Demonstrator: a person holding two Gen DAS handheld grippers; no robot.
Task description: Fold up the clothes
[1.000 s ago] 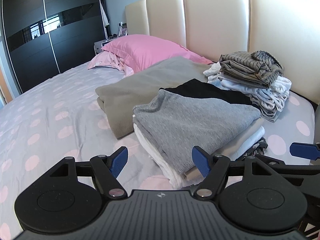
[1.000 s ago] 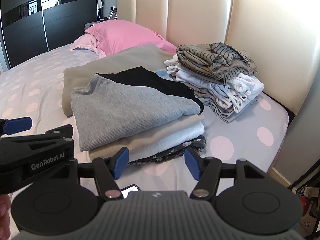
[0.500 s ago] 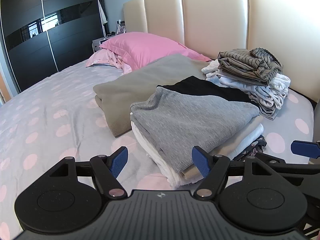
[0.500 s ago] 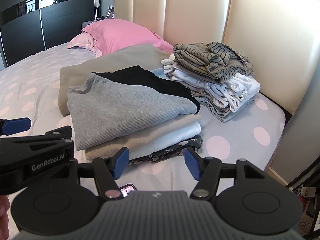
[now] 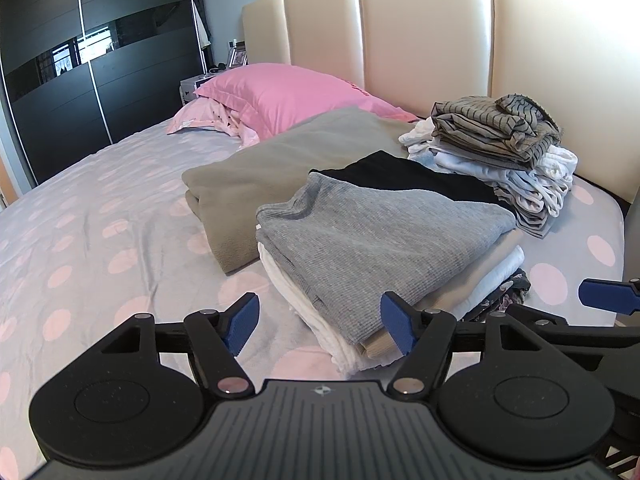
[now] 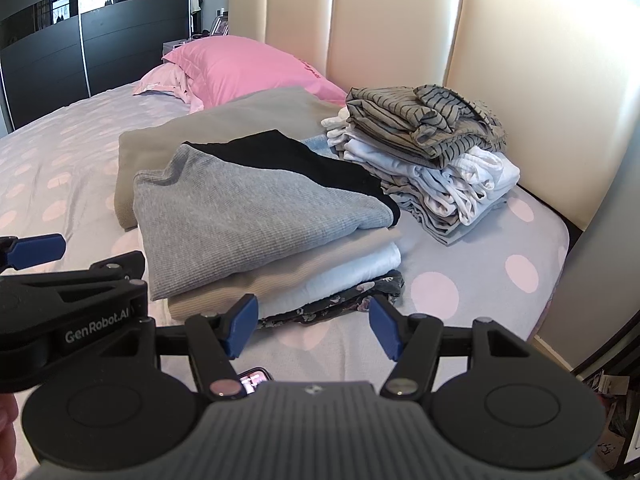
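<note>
The near stack of folded clothes [image 5: 384,248] fills the middle of the left wrist view, lying on the bed [image 5: 92,240]. A grey ribbed top [image 5: 372,240] is its uppermost layer, with a black garment [image 5: 404,176] behind it and beige, white and dark floral pieces beneath. Toward the upper right, close to the cream headboard [image 5: 424,40], stands a second stack [image 5: 508,164] topped by a striped garment [image 5: 492,128]. Behind the near stack, a broad khaki piece [image 5: 272,168] lies folded flat, running back to the pink pillow [image 5: 280,92].

No loose or crumpled garment shows in either view, so the folding looks finished or nearly so; anything left would have to lie outside both frames.

The left hand-held gripper [image 5: 318,330] sits low in the frame, just short of the near stack's corner. Its blue pads are spread and starting to draw together, with nothing pinched between them. The right hand-held gripper [image 6: 312,330] is also spread and empty, in front of the stack's floral bottom layer [image 6: 336,304].

The left wrist view alone shows the wide stretch of dotted sheet at left and most of the dark wardrobe [image 5: 100,60]. The right wrist view alone shows the stack's right-hand edges, the bed's corner, the floor clutter [image 6: 604,392] at lower right, and a small lit screen [image 6: 254,380] just behind the left pad.
</note>
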